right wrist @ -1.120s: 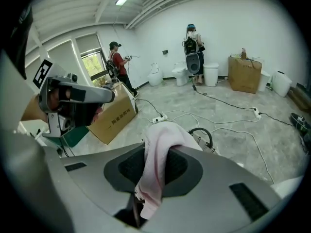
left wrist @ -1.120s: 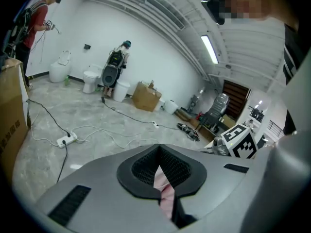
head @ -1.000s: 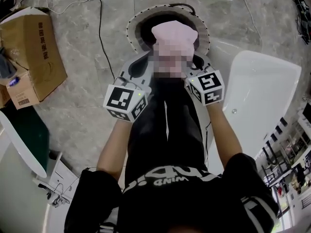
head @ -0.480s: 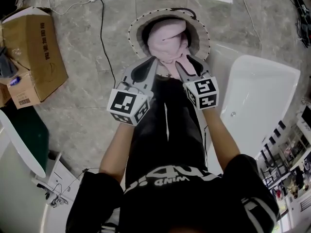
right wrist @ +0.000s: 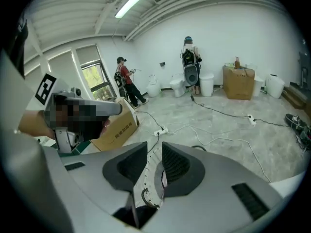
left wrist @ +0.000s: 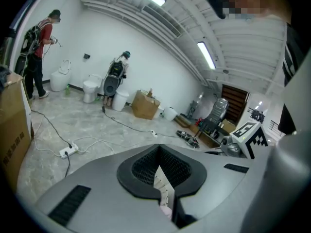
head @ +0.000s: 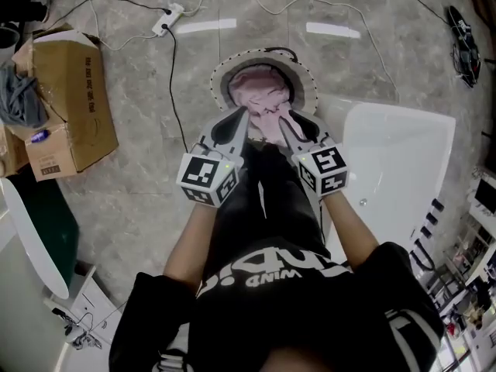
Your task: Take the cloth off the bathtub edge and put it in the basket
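The pink cloth (head: 261,90) lies crumpled inside the round white basket (head: 219,72) on the floor, and a fold reaches toward the near rim. Both grippers hover just above that near rim. My left gripper (head: 242,115) is shut, its tips meeting with nothing held. Through the slit behind its tips (left wrist: 158,148) I see the basket rim (left wrist: 162,184) and a bit of pink cloth (left wrist: 167,210). My right gripper (head: 283,119) is open and its jaws have just been closing. Nothing sits in its gap (right wrist: 154,144), only the basket rim (right wrist: 148,174) below.
The white bathtub (head: 403,153) stands to the right of the basket. A cardboard box (head: 70,99) sits at the left. A power strip (head: 167,19) and cables (head: 174,91) lie on the marble floor beyond the basket. People (right wrist: 124,79) stand far off by toilets.
The cloth was heaped high between the grippers and has since sunk into the basket. Both grippers have lifted off it, and the basket looks smaller and further below.
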### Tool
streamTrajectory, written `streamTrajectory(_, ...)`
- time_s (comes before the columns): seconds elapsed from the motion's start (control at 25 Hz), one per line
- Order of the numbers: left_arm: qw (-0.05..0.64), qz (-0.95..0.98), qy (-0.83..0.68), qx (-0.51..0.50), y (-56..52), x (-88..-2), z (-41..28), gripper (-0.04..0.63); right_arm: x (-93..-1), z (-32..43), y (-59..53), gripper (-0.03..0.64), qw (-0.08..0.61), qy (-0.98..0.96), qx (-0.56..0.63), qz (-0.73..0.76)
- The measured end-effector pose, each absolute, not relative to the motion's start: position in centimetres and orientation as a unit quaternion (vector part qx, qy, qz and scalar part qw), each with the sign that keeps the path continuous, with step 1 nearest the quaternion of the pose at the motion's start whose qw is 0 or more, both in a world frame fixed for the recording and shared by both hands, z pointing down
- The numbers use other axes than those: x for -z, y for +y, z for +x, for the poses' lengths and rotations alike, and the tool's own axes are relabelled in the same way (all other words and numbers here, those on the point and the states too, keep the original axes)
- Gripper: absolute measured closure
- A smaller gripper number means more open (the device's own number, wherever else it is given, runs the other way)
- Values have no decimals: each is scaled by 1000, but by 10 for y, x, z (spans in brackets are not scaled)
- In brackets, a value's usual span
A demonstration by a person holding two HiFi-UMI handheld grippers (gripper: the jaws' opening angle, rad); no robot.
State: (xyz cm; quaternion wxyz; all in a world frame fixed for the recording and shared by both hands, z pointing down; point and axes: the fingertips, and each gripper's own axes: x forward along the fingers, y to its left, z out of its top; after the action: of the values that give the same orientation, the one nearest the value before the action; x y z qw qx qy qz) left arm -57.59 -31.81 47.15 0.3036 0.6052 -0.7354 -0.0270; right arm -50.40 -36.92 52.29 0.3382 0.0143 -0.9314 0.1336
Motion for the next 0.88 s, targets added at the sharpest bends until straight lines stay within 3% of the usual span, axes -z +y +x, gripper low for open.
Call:
streamTrajectory(0.24,256,630,-732,26,-318,-380,-551,584,-409,-492,-366,597,263,-956,-128,16)
streamTrajectory(0.48,213,654,-726,21,-303,-318,-528,584,-328,-473,-352,603,188,-977,-97,8)
streamTrajectory(0.88,148,658,-738,26,-279,-273,-520,584,-283,-451,-348,603,110,-991,-74,30)
